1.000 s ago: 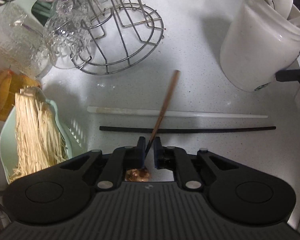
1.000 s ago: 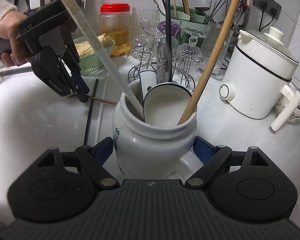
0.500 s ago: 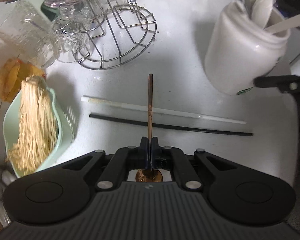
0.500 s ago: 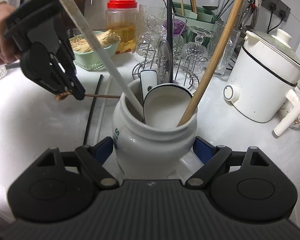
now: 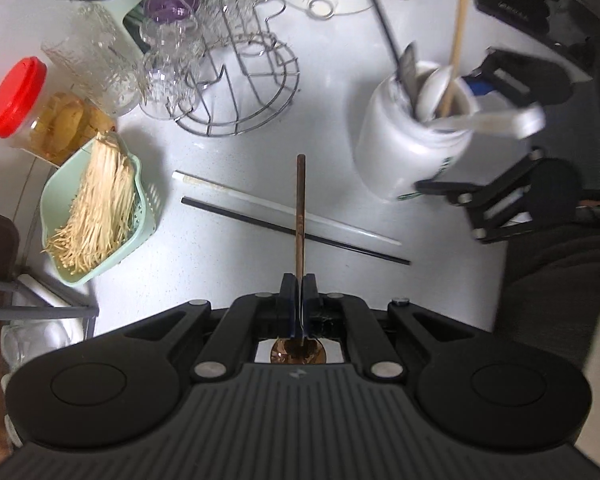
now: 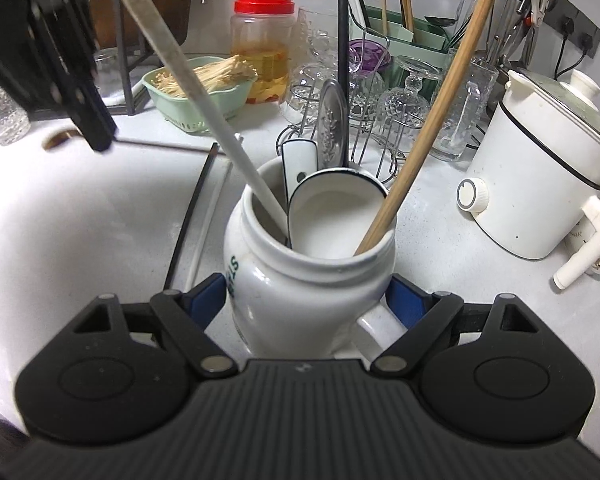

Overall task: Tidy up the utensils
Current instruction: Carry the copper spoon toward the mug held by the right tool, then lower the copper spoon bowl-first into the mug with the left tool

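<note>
My left gripper (image 5: 299, 286) is shut on a thin brown spoon (image 5: 300, 208), held above the counter with its handle pointing forward and its bowl behind the fingers. My right gripper (image 6: 306, 298) is shut on a white ceramic jar (image 6: 300, 280) that holds a white ladle, a wooden stick, a white chopstick and a metal spoon. The jar also shows in the left wrist view (image 5: 412, 148), ahead and right of the spoon. A white chopstick (image 5: 284, 208) and a black chopstick (image 5: 292, 230) lie on the counter below the spoon. The left gripper (image 6: 96, 136) shows blurred at the upper left of the right wrist view.
A green basket of enoki mushrooms (image 5: 96, 216), a red-lidded jar (image 5: 32, 108) and a wire rack with glasses (image 5: 236, 76) stand at the left and back. A white electric cooker (image 6: 540, 184) stands right of the jar. The counter edge runs along the right of the left wrist view.
The left gripper has closed on the brown spoon and lifted it high above the counter. The spoon handle has swung straight ahead. The right gripper still holds the jar.
</note>
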The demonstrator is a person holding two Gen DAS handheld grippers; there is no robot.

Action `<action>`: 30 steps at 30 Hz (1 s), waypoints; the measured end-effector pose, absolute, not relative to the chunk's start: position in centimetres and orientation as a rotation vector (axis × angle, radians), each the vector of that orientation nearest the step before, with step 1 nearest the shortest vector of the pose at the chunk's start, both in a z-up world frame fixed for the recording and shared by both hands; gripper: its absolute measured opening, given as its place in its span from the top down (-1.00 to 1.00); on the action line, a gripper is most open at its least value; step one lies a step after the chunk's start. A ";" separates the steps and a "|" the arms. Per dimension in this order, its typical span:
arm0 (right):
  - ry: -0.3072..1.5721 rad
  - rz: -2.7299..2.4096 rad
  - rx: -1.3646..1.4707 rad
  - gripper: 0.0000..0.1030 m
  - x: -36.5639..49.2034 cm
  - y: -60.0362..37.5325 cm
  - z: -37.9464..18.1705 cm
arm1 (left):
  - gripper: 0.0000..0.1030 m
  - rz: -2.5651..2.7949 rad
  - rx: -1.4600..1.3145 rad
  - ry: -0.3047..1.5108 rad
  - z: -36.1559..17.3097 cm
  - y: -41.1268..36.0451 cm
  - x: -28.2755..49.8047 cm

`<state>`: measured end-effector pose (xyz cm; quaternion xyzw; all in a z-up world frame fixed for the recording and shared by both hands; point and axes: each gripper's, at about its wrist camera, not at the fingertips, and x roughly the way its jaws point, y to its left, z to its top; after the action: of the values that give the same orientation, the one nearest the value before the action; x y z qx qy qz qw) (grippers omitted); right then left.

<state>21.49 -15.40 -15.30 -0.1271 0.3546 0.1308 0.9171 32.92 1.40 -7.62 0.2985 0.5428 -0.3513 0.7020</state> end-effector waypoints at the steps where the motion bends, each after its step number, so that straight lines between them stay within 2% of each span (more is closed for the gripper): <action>1: 0.728 0.272 -0.265 -0.72 21.5 -15.4 -15.3 | 0.93 -0.786 0.662 1.213 -6.9 1.3 32.8; 13: 0.702 0.313 -0.314 -0.72 21.1 -15.6 -15.5 | 0.93 -0.894 0.632 1.291 0.4 -1.1 33.3; 30: 0.684 0.355 -0.353 -0.71 20.9 -16.0 -15.7 | 0.93 -1.022 0.695 1.531 -1.8 -6.9 35.4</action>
<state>20.89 -16.01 -15.66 -0.1713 0.3317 0.1724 0.9115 35.42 -6.95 -1.80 0.2942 0.6478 -0.4323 0.5539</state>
